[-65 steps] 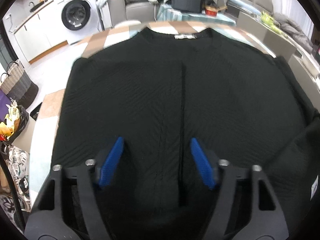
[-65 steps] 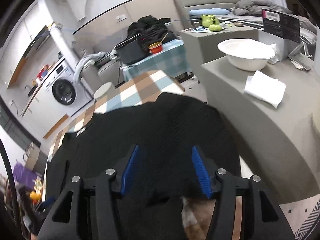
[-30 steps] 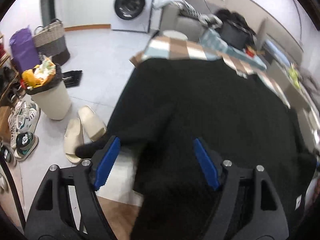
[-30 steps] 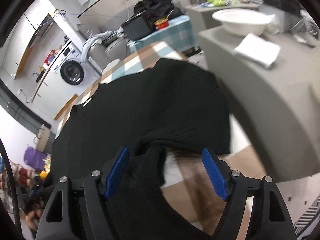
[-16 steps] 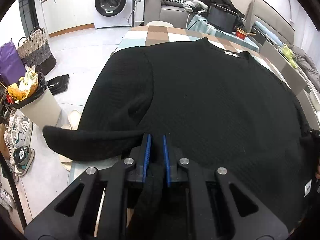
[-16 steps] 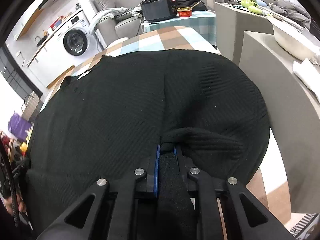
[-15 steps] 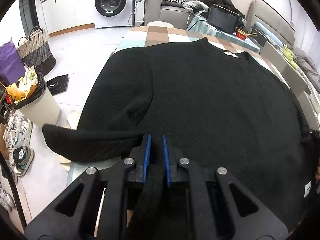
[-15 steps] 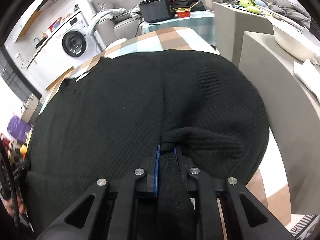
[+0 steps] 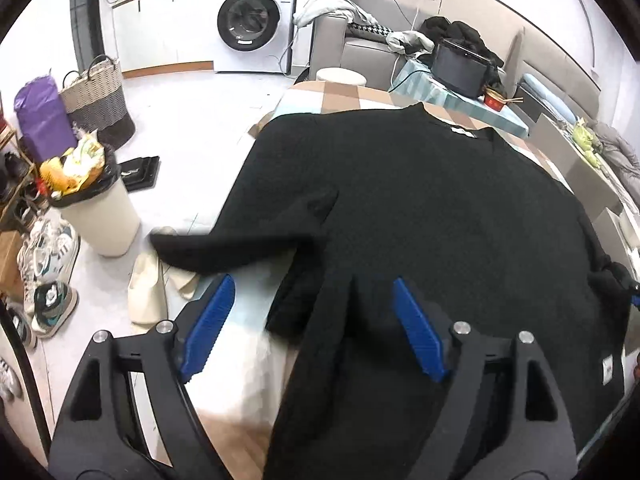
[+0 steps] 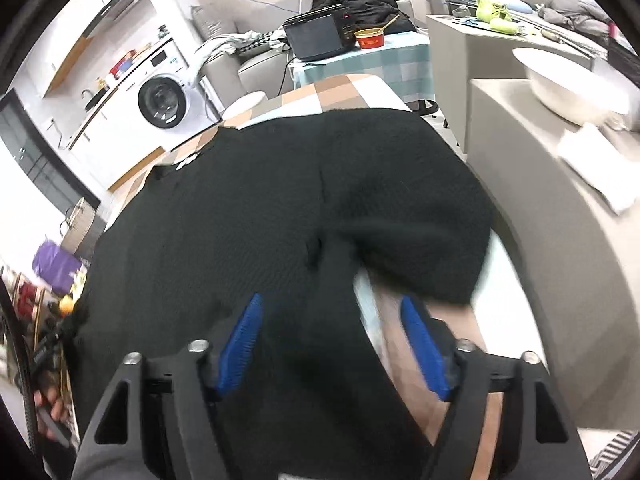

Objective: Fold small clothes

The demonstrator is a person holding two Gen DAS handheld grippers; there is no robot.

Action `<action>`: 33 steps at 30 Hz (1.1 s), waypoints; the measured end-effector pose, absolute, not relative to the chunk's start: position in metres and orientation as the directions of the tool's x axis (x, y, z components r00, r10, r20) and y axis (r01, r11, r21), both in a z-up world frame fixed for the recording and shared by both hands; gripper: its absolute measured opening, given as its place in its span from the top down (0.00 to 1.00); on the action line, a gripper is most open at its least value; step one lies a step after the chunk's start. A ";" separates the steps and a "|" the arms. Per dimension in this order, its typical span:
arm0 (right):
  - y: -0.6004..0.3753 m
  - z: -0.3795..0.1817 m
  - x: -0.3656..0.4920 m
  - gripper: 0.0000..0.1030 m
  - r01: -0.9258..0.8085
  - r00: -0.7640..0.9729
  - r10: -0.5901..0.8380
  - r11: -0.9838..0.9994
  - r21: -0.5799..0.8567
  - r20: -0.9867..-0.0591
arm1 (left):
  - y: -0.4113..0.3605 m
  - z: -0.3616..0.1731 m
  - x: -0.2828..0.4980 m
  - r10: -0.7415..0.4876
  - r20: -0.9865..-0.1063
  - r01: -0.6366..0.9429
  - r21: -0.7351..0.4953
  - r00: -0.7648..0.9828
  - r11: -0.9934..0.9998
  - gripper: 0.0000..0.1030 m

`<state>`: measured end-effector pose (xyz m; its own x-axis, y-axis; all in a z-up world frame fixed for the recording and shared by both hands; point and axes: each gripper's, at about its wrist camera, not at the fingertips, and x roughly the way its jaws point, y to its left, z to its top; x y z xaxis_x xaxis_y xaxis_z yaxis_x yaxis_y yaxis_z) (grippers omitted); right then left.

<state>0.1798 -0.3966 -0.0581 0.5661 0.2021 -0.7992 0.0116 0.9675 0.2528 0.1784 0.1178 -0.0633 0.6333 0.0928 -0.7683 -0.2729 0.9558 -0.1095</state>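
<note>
We are hovering both spread claws, left gripper (image 9: 310,322) and right gripper (image 10: 334,342), over the black sweater (image 9: 420,216) on the checked table (image 9: 340,98), its hem lying nearest, collar farthest.

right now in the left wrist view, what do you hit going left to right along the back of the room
Purple bag → woven basket → washing machine → round white stool → black box on the side table → red bowl
</note>
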 end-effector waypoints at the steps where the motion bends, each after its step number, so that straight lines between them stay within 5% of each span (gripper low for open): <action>1: -0.399 -0.058 0.166 0.20 0.013 0.568 0.193 0.970 0.243 -0.800 | 0.120 -0.063 0.167 0.097 -0.774 -0.285 -0.111 0.626 0.952 0.22; 8: -0.420 -0.078 0.107 0.21 0.012 0.533 0.176 0.976 0.216 -0.828 | 0.116 -0.075 0.105 0.068 -0.777 -0.273 -0.136 0.625 0.952 0.22; 11: -0.415 -0.086 0.099 0.29 -0.022 0.542 0.183 0.979 0.204 -0.820 | 0.105 -0.082 0.090 0.028 -0.778 -0.226 -0.147 0.628 0.963 0.29; 14: -0.407 -0.096 0.099 0.68 -0.047 0.517 0.157 0.987 0.156 -0.841 | 0.091 -0.087 0.087 0.023 -0.790 -0.184 -0.114 0.613 0.976 0.58; 16: -0.402 -0.097 0.099 0.91 -0.055 0.513 0.116 0.993 0.103 -0.851 | 0.081 -0.093 0.088 0.039 -0.806 -0.165 -0.073 0.590 0.984 0.91; 25: -0.410 -0.094 0.069 0.91 -0.062 0.402 0.127 0.992 0.112 -0.907 | 0.074 -0.100 0.068 0.039 -0.839 -0.158 -0.056 0.542 0.986 0.92; 29: -0.428 -0.076 0.070 0.62 -0.005 0.490 0.213 0.970 0.241 -0.845 | 0.088 -0.089 0.058 0.014 -0.821 -0.194 -0.118 0.570 0.974 0.91; 32: -0.445 -0.059 0.086 0.58 0.064 0.580 0.260 0.930 0.361 -0.772 | 0.098 -0.076 0.058 0.014 -0.802 -0.220 -0.146 0.597 0.965 0.77; 33: -0.451 -0.055 0.094 0.58 0.092 0.611 0.252 0.919 0.384 -0.750 | 0.101 -0.071 0.061 0.020 -0.792 -0.226 -0.149 0.611 0.963 0.64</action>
